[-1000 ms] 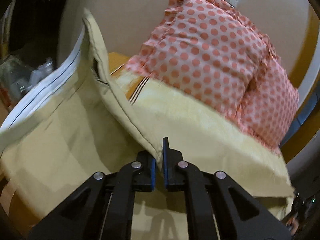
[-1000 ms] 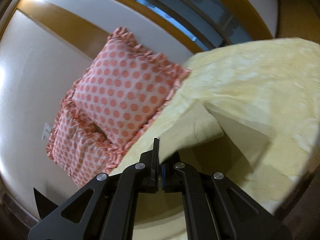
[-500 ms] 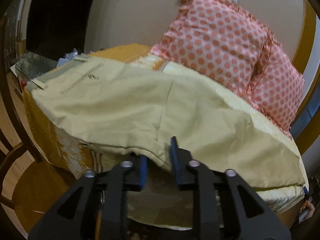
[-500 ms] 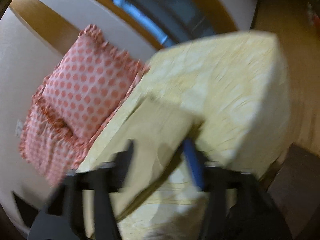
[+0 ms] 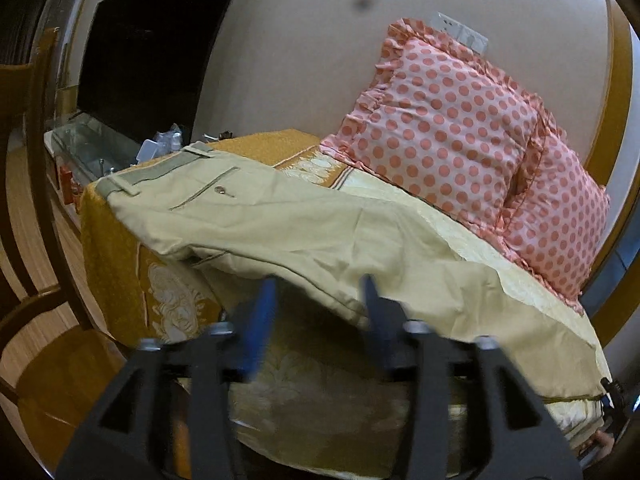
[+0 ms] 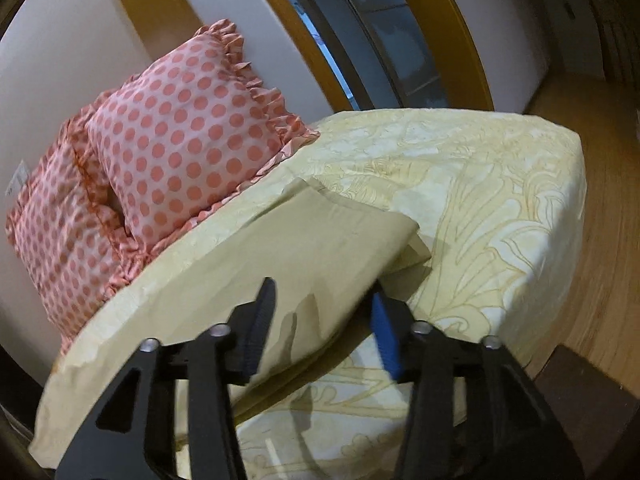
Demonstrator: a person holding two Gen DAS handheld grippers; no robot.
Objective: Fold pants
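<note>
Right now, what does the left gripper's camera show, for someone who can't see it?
Beige pants lie spread across a yellow-covered bed, the open left gripper just before their near edge. Two pink polka-dot pillows lean against the wall behind.

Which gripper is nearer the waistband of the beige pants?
Left. The left gripper hangs open at the beige pants' near edge, with the waistband in sight beyond it. The right gripper is open over the leg hems, the opposite end.

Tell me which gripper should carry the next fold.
Probably the right gripper: it's open right over the cuff end of the pants, ready to carry it toward the waistband. The left gripper, also open, sits mid-leg.
</note>
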